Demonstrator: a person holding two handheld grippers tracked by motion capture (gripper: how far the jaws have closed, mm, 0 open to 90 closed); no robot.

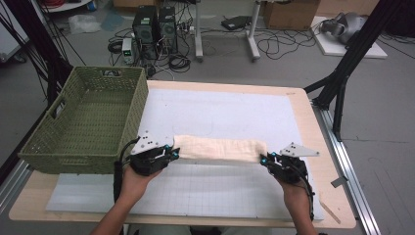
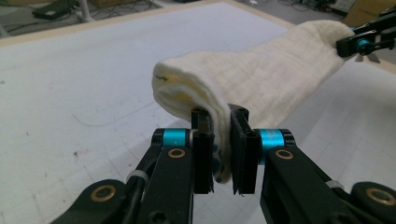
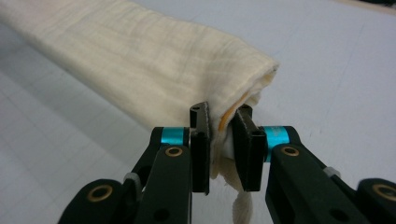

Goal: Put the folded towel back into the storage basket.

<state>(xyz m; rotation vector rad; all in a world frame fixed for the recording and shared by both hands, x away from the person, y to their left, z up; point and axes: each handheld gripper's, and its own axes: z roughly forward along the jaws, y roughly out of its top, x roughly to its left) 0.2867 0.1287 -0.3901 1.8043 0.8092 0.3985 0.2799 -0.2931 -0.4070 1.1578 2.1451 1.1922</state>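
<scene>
on white mat (image 1: 220, 191) — left tool (image 1: 172, 154), right tool (image 1: 266, 159) each clamped on folded cloth (image 1: 220, 148) ends — no writing legible.

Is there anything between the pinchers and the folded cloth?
No. The left gripper and the right gripper each already pinch an end of the folded cream cloth, with fabric between their jaws. It stretches between them over the white mat, beside the green basket.

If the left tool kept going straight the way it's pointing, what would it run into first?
The folded cream cloth it already clamps lies straight ahead of the left tool; past that, probably the right tool at the far end.
</scene>
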